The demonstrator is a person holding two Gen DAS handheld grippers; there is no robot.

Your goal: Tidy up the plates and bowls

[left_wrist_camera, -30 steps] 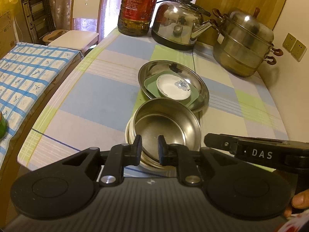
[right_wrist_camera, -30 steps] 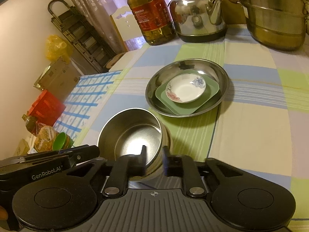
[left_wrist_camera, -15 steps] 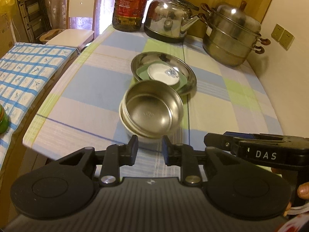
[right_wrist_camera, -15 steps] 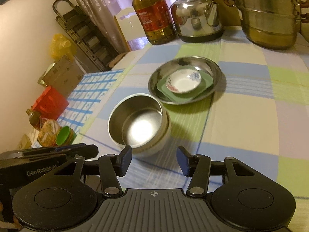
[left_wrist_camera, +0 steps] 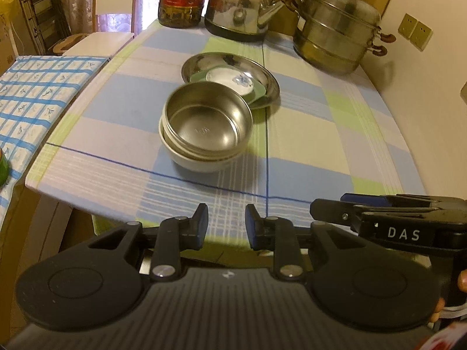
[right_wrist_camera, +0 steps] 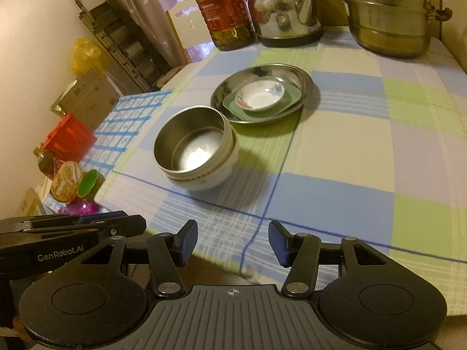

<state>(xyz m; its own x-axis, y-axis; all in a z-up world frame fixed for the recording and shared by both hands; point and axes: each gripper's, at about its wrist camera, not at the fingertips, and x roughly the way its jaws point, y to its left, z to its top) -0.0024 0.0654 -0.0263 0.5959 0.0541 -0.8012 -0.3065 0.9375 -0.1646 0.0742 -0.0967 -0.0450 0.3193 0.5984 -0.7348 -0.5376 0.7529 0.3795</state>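
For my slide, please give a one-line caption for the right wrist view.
Open right gripper hovers before steel bowl nested in white bowl.

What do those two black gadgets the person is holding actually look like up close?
Both are matte black plastic. The left gripper and right gripper each have two round discs, a ribbed grey centre plate, silver pivot screws and fingers with dark blue pads. From the side, one body reads "DAS" in white, the other "GenRobot.AI". No cables show.
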